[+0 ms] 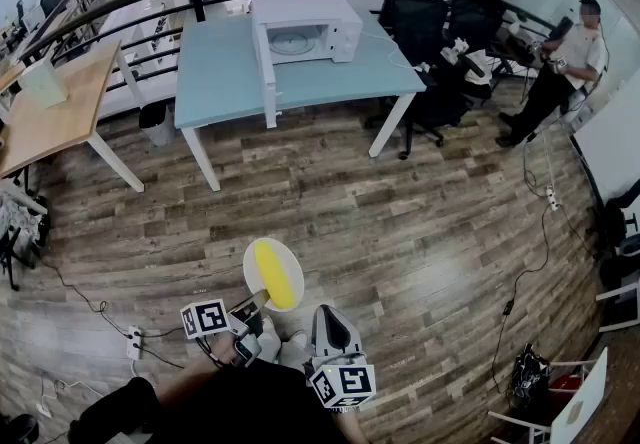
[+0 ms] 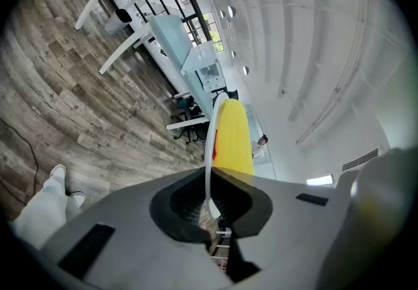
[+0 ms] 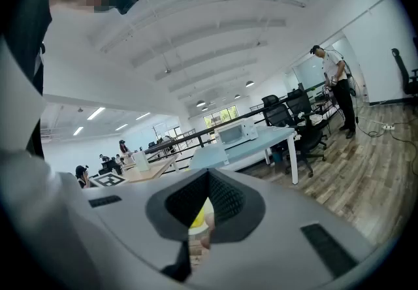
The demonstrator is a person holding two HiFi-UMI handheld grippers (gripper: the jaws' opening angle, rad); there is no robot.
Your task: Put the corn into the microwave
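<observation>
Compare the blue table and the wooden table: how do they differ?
The blue table has a pale blue top; the wooden table a tan one. The blue table carries the microwave, its door open; the wooden table has none. The blue table lies ahead, the wooden table left. Both have white legs.

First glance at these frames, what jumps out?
The bright yellow corn cob on a round white plate sits low centre in the head view, the plate's rim pinched by the left gripper. Farther off, the white microwave stands with its door open on the pale blue table.
</observation>
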